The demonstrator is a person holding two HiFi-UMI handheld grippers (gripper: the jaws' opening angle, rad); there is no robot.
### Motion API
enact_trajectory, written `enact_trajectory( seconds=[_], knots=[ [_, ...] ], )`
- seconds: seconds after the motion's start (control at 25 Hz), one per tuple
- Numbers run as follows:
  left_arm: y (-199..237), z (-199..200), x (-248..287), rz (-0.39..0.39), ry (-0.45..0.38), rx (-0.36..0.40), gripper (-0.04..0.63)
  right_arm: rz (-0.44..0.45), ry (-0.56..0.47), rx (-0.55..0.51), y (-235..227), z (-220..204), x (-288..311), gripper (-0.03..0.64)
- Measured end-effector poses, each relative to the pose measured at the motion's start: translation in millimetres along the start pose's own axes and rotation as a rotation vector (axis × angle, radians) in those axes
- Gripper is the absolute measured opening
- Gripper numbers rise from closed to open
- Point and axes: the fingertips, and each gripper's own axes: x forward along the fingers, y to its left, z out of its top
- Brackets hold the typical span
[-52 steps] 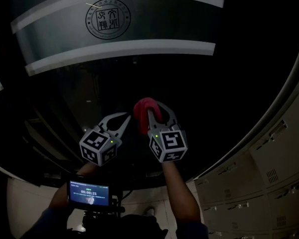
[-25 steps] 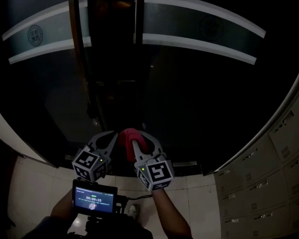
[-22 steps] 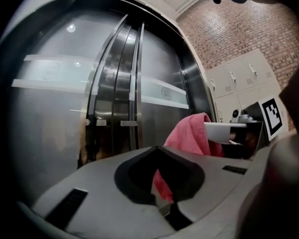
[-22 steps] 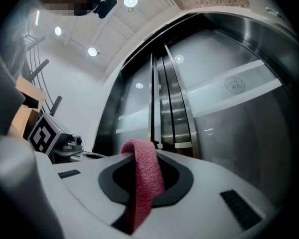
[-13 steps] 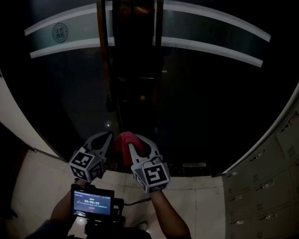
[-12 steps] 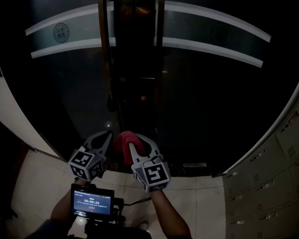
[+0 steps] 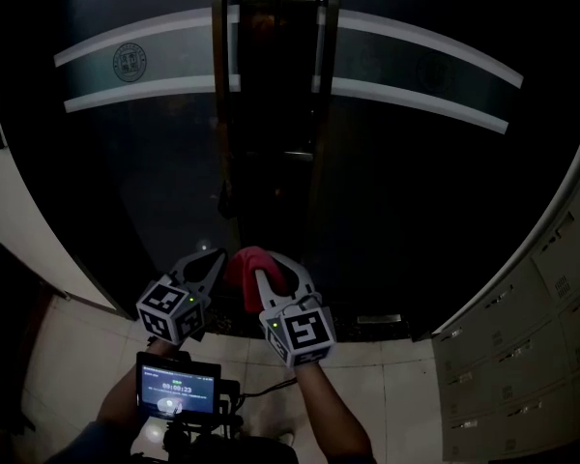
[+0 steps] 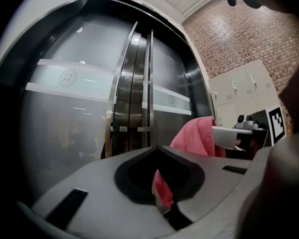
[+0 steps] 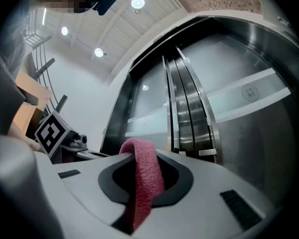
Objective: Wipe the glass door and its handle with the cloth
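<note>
The dark glass double door (image 7: pixel 416 191) fills the head view, with two frosted stripes across it. Its two vertical steel handles (image 7: pixel 219 75) (image 7: pixel 324 75) stand side by side at the middle seam. My right gripper (image 7: pixel 271 267) is low in front of the door's bottom, shut on the pink cloth (image 7: pixel 247 265). In the right gripper view the cloth (image 9: pixel 144 178) drapes over the shut jaws, with the handles (image 9: pixel 189 113) ahead. My left gripper (image 7: pixel 206 263) sits close beside it on the left, jaws together with nothing in them. In the left gripper view the cloth (image 8: pixel 199 138) shows to the right.
Grey lockers (image 7: pixel 551 288) line the wall at the right. A white wall (image 7: pixel 19 201) borders the door at the left. A small screen with a timer (image 7: pixel 177 387) hangs below my grippers over the pale tiled floor (image 7: pixel 68 365). A brick wall (image 8: pixel 234 39) rises above the lockers.
Two seconds ago the grippers were up close to the left pane's round emblem. The view has since pulled back and shifted right, and both handles now show. The cloth stays held.
</note>
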Motion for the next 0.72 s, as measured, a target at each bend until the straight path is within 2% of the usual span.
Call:
enact_trajectory(
  seconds=[0.44,0.56,0.72],
  knots=[
    [11.6,8.6,8.4,-0.095,0.01,-0.004,0.009,-0.026,0.009,-0.006,12.4,8.4,27.8,0.028],
    [16.5,31.9,20.1,-0.133,0.017,0.046,0.011,-0.025,-0.017,-0.043,7.9,28.1,46.7,0.028],
    [13.1,89.4,31.4,-0.212,-0.042,0.082,0.011,-0.043,-0.041,-0.12,-11.6,77.9,67.4,0.028]
  ],
)
